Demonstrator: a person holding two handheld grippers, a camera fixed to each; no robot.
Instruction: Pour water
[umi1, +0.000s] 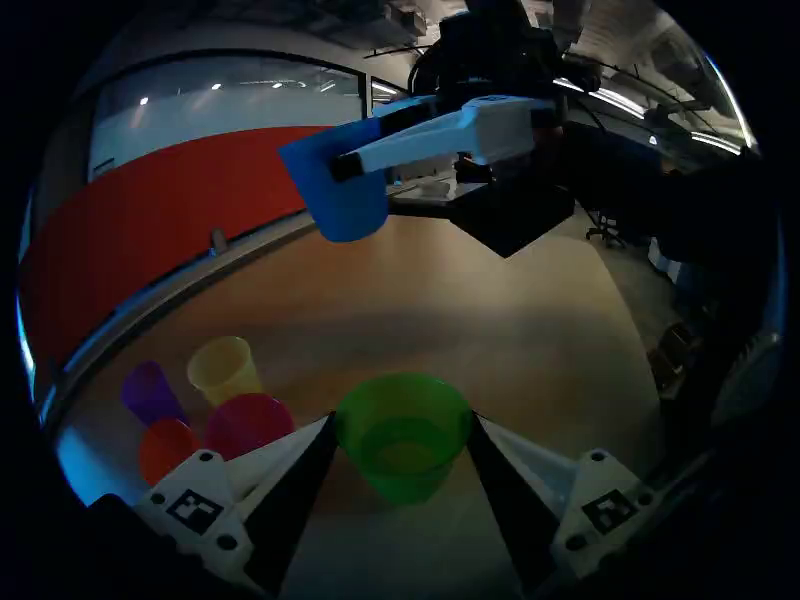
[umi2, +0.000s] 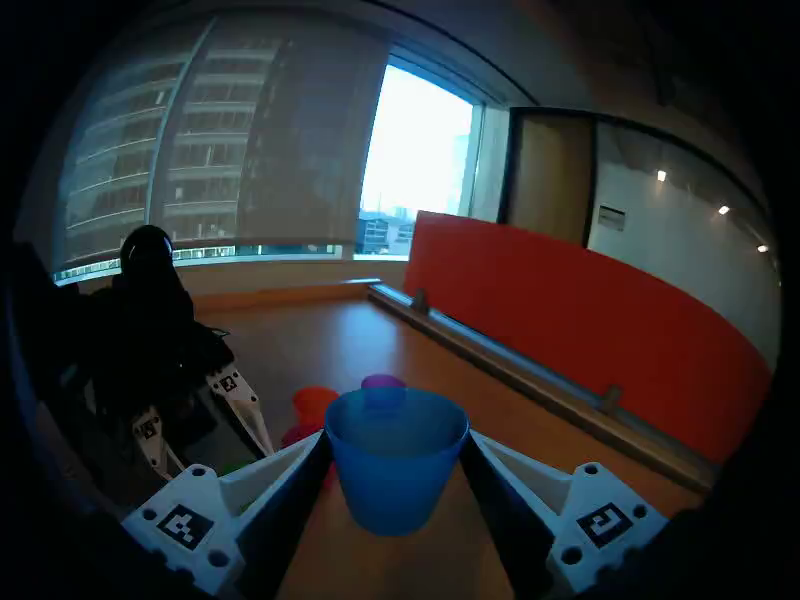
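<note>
In the left gripper view, a green cup (umi1: 403, 445) sits upright between my left gripper's (umi1: 400, 425) two fingers, which press on its sides. Whether it holds water I cannot tell. Higher and farther off, my right gripper (umi1: 345, 165) carries a blue cup (umi1: 340, 200) in the air, slightly tilted. In the right gripper view, that blue cup (umi2: 397, 460) stands between the right gripper's (umi2: 397, 440) fingers, gripped on both sides. My left gripper (umi2: 200, 420) appears low at the left of that view, held by a person in dark clothing.
On the wooden table (umi1: 480, 330) stand a yellow cup (umi1: 225, 368), a purple cup (umi1: 150, 392), an orange cup (umi1: 167, 448) and a magenta cup (umi1: 248, 423), left of the green cup. A red partition (umi1: 150, 220) runs along the table's far edge. The orange cup (umi2: 315, 400) and purple cup (umi2: 383, 383) sit behind the blue cup.
</note>
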